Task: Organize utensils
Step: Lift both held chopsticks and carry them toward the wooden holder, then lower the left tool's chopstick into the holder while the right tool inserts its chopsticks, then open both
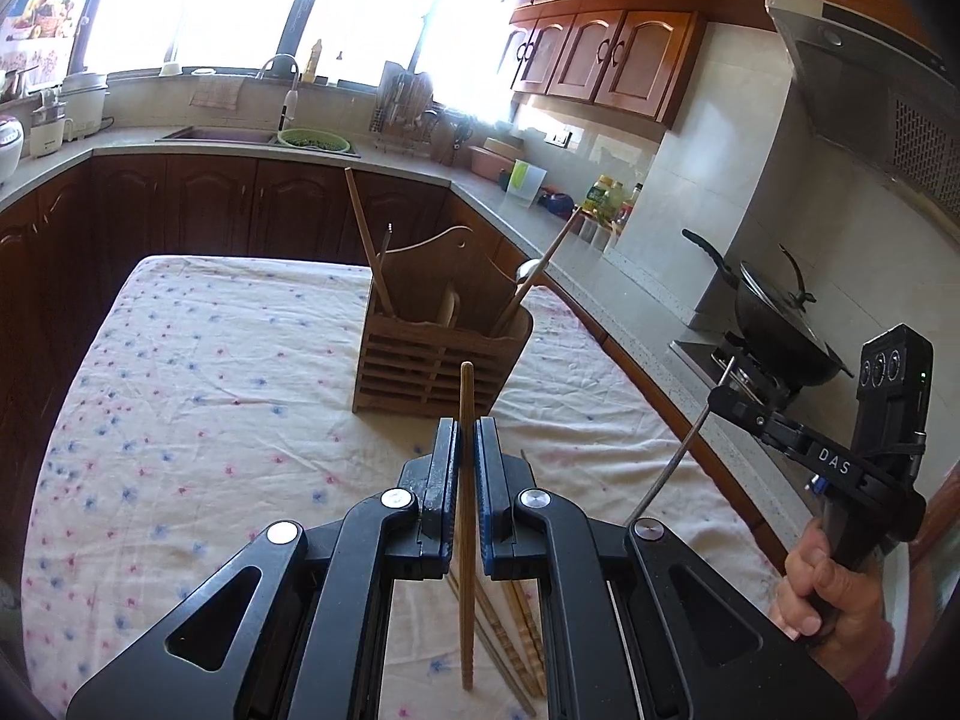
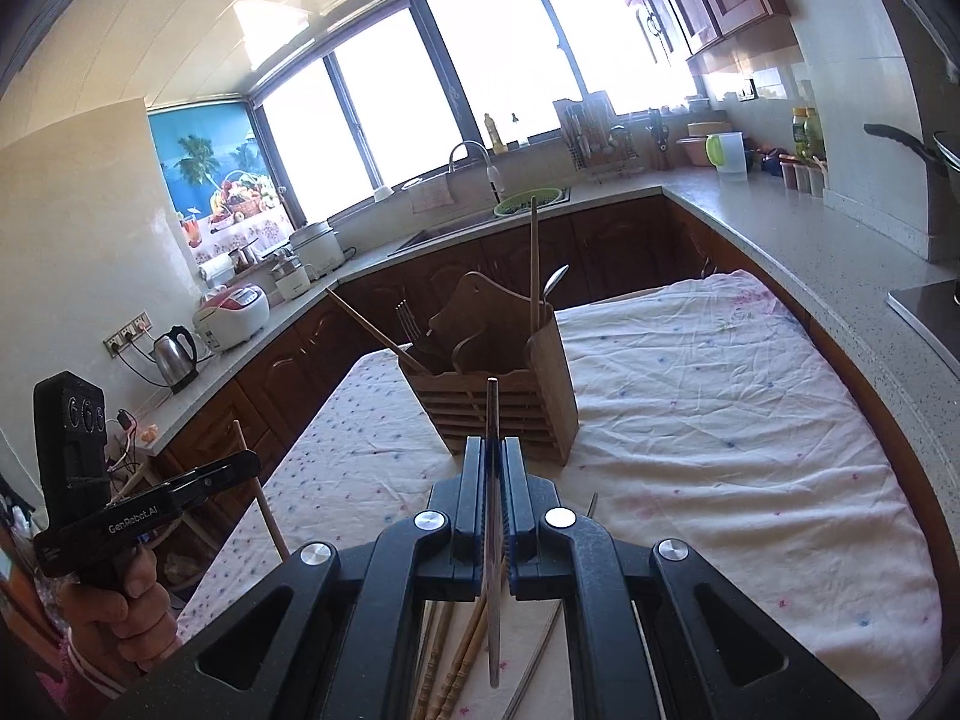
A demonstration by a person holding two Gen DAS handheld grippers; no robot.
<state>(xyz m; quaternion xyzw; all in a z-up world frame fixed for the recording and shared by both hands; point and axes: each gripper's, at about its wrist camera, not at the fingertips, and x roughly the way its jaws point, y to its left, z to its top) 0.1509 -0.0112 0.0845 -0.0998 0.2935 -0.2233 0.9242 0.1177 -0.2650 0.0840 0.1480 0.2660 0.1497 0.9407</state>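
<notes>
A wooden utensil holder [image 1: 441, 348] stood just ahead of both our grippers, on a table draped in a white cloth [image 1: 198, 396] sprinkled with small pink and blue flowers. The holder was slatted at the front, with a tall curved back board. Inside it, as seen from our left gripper, a wooden chopstick [image 1: 367, 246] and a thin metal handle leaned in the left compartment, a pale rounded utensil sat in the middle one, and another chopstick with a metal spoon [image 1: 528, 269] leaned out of the right one. From the right wrist we also made out a fork [image 2: 409, 319] in the left compartment.

Our left gripper [image 1: 467, 468] was clamped on a single brown wooden chopstick [image 1: 467, 516], which ran lengthwise between the blue pads, its tip sticking out toward the holder and its ridged end hanging back below the jaws. Our right gripper [image 2: 493, 486] was clamped on a slim metal utensil [image 2: 493, 540], only its thin edge visible, so we could not tell what kind it was.

Beneath and behind both grippers, several more chopsticks [image 2: 462, 660] lay loose on the cloth. Each wrist view showed the other gripper off to the side, gripped by a hand [image 1: 822, 588] in a pink sleeve. Kitchen counters [image 1: 372, 153], a sink and bright windows lay beyond the holder.
</notes>
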